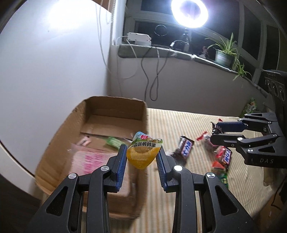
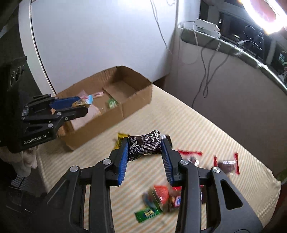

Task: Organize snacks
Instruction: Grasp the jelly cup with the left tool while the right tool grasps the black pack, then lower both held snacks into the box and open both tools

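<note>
Both fingers point(image 1: 122, 157) pinch yellow packet point(image 1: 141, 155); right gripper's clamp black packet point(image 2: 144, 146).

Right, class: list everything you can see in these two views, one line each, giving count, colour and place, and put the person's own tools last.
Cardboard box: one, brown, open, on the striped surface by the white wall.
Packets in the box: a few, pink and green, on its floor; blurred.
Yellow snack cup: one, yellow with printed lid, in the left claw, near the box.
Dark wrapped candy: one, black with white print, in the right claw.
Loose snacks: several, red, brown, green, scattered on the striped cloth.
Ring light: one, bright white, on the windowsill.
Potted plant: one, green, on the sill.
Left claw: one, black with blue pads.
Right claw: one, same colours.
</note>
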`<action>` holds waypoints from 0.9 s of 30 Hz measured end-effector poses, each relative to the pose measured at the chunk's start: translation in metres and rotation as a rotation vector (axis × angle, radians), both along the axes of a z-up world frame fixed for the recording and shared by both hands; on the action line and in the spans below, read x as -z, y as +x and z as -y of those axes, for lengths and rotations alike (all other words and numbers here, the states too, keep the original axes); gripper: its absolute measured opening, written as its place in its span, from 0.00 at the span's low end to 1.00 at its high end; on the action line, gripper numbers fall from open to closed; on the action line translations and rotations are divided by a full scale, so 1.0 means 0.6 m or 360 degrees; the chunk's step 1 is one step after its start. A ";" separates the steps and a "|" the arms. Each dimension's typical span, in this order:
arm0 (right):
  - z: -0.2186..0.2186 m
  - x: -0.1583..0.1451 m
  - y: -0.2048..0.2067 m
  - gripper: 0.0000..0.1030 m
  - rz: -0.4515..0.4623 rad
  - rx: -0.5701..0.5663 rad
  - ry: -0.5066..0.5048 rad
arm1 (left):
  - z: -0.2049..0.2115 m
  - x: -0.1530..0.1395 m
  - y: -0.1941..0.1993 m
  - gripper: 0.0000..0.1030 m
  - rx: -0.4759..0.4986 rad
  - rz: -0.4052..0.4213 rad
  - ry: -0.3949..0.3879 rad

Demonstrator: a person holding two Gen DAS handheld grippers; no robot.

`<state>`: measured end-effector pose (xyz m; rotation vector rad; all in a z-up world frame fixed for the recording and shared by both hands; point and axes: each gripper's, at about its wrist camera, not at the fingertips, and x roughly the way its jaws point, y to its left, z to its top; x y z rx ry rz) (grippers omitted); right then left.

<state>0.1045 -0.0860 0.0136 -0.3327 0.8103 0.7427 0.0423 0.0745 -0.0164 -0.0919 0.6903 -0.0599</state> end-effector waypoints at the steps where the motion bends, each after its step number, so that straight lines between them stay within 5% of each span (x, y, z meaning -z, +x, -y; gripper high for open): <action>1: -0.009 -0.001 0.004 0.36 0.0002 -0.0009 0.0002 | -0.007 -0.001 0.002 0.30 -0.0012 0.0003 0.0003; 27: -0.198 0.020 0.123 0.36 -0.0047 -0.0186 0.0008 | -0.086 0.004 0.043 0.30 -0.0136 -0.0031 0.0022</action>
